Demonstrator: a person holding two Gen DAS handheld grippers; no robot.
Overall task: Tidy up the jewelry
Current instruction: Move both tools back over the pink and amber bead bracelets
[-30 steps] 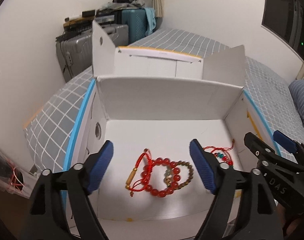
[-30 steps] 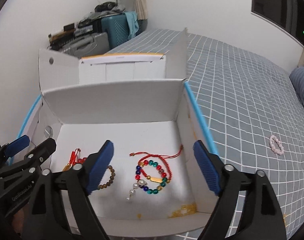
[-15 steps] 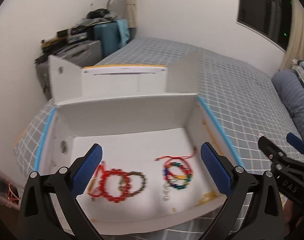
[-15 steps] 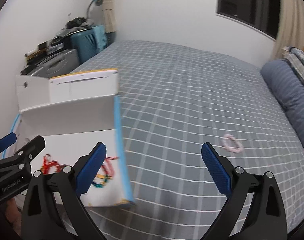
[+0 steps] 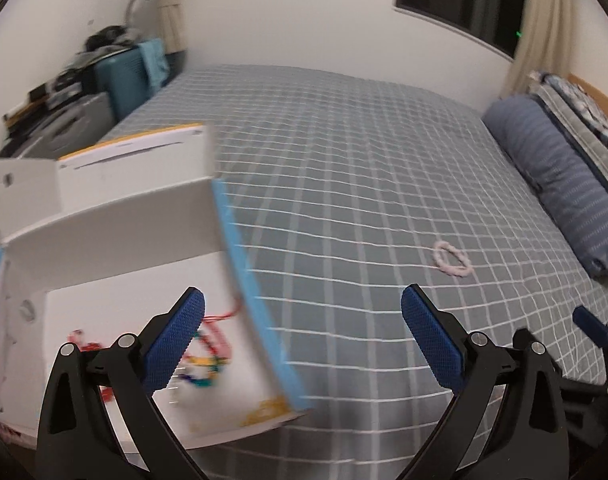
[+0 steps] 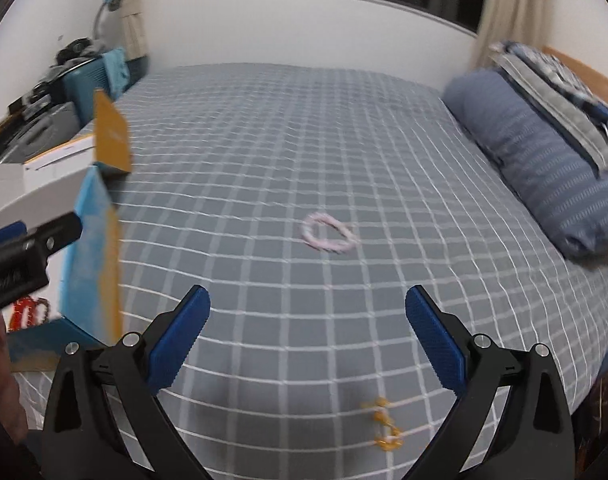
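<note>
Cardboard box (image 5: 116, 240), white inside with a blue edge, sits on the left part of the bed (image 5: 343, 160), its flaps standing open. Bracelets lie on its floor — a multicoloured beaded one (image 5: 208, 356) with a red cord nearest the right wall, red pieces (image 5: 82, 342) further left, all smeared by blur. The left gripper (image 5: 302, 338) hangs over the box's right wall and the checked sheet beside it, jaws spread wide with nothing between the blue pads; over the past second they have been opening. Out on the grey sheet, well apart from the box, lies a pale pink bead bracelet (image 6: 327, 234), roughly in line with the right gripper (image 6: 307, 336), which points down at the bed with its jaws parted wide and empty, they too having just been opening. A small yellow bracelet (image 6: 385, 426) lies near the bed's edge, low between the right gripper's fingers in its own view. A blue striped pillow (image 6: 531, 160) lies along the right side.
</note>
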